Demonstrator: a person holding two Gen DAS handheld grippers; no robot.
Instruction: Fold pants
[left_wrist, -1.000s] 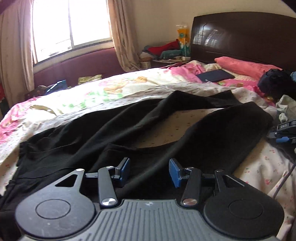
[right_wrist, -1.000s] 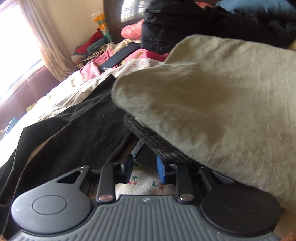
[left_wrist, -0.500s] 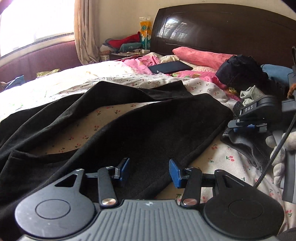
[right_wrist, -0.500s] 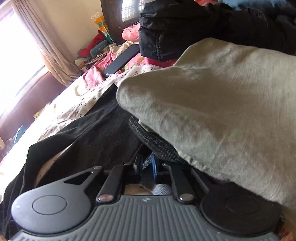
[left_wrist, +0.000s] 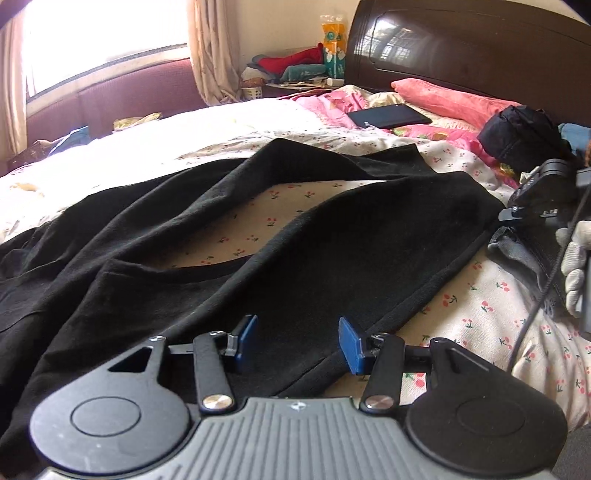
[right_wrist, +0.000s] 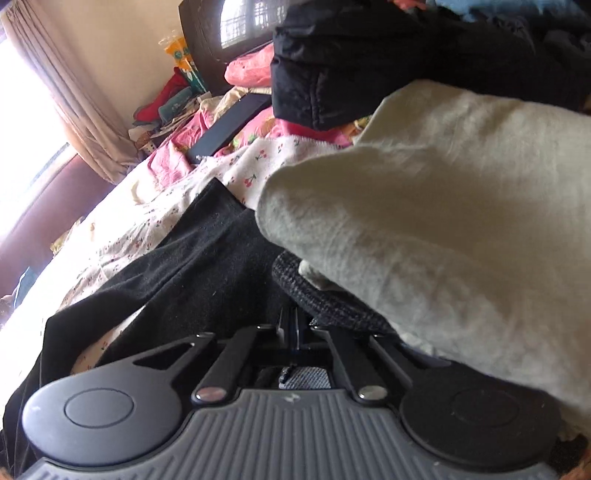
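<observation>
Pants (left_wrist: 332, 258), black, lie spread flat across the cherry-print bedsheet (left_wrist: 491, 317), both legs fanned apart with sheet showing between them. Left gripper (left_wrist: 297, 341) points down at a slant over the near leg, blue pads (left_wrist: 246, 334) parted to a middling gap, nothing between them, no cloth pinched. Right gripper (right_wrist: 294, 332) also tilted downward, jaws closed tight together at the edge of a dark knit garment (right_wrist: 325, 295) under a pale green cloth (right_wrist: 443, 221); whether fabric is caught between them, can't tell. Gloved hand (left_wrist: 574, 266) holds the right gripper at the left view's right edge.
</observation>
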